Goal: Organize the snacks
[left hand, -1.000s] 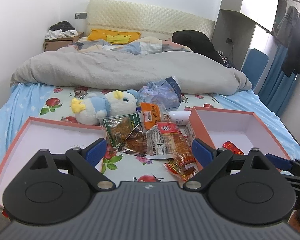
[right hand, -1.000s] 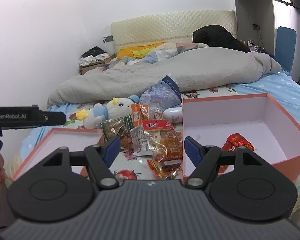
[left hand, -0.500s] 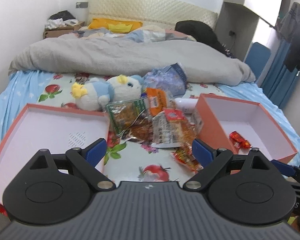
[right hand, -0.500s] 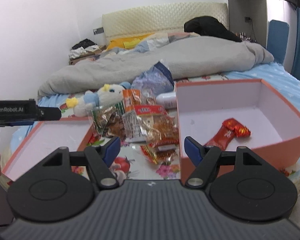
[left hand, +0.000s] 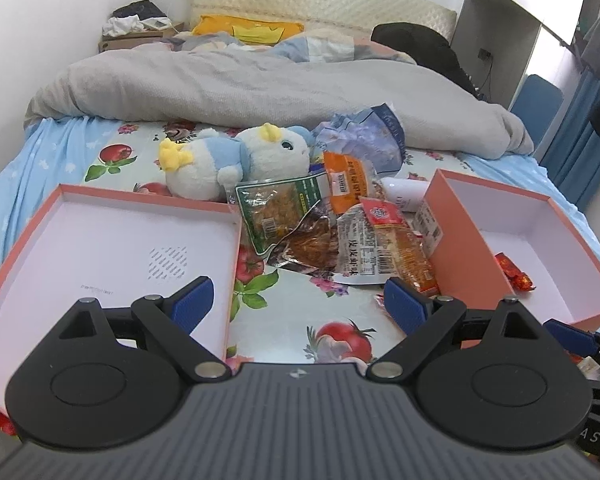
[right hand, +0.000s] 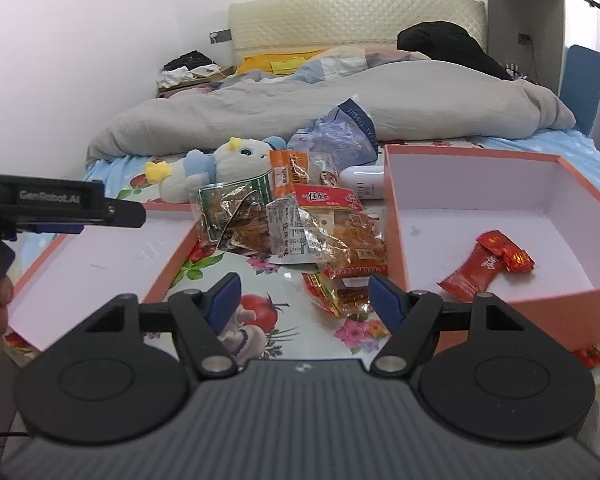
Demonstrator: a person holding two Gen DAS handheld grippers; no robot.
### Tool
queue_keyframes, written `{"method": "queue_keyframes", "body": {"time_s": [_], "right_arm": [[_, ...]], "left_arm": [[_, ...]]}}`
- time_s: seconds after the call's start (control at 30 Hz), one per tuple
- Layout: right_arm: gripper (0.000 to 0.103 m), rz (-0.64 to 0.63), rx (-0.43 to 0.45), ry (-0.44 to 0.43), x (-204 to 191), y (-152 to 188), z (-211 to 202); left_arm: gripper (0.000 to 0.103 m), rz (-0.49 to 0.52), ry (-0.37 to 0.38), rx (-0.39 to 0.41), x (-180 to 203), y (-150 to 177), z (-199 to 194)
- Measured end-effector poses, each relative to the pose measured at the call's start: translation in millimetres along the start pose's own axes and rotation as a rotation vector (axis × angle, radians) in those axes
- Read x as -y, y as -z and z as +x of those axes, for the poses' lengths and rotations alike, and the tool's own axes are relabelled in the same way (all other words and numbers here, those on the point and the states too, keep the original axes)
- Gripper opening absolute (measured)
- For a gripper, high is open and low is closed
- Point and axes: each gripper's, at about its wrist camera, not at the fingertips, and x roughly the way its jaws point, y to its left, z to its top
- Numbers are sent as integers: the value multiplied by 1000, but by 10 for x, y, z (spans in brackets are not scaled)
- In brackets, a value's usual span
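A pile of snack packets (left hand: 332, 228) (right hand: 296, 224) lies on the bed between two open orange boxes. The left box (left hand: 108, 240) (right hand: 100, 256) holds nothing I can see. The right box (left hand: 536, 240) (right hand: 500, 216) holds a red wrapped snack (right hand: 484, 264) (left hand: 514, 274). A small red-orange packet (right hand: 336, 296) lies nearest the front. My left gripper (left hand: 300, 304) is open and empty, above the sheet between the boxes. My right gripper (right hand: 304, 300) is open and empty, just above the small packet.
A blue and white plush toy (left hand: 236, 160) and a crumpled tissue pack (left hand: 364, 136) lie behind the pile, with a white bottle (right hand: 362, 184) beside them. A grey duvet (left hand: 260, 84) covers the far half of the bed. The left gripper's body (right hand: 60, 204) shows over the left box.
Both grippers have risen and tilted down, so the boxes and the snack pile are seen from higher up and closer. Both stay open and empty.
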Motion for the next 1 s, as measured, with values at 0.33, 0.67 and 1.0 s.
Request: {"method": "queue_keyframes", "body": {"time_s": [0.33, 0.67, 1.0], "right_arm": [[71, -31, -16, -21, -24, -56, 327], [49, -83, -71, -7, -91, -102, 772], [49, -154, -125, 58, -109, -137, 1350]], "left_arm": [[94, -19, 22, -43, -54, -92, 521], [93, -79, 82, -58, -105, -198, 991], [93, -100, 145, -121, -178, -328, 1679]]}}
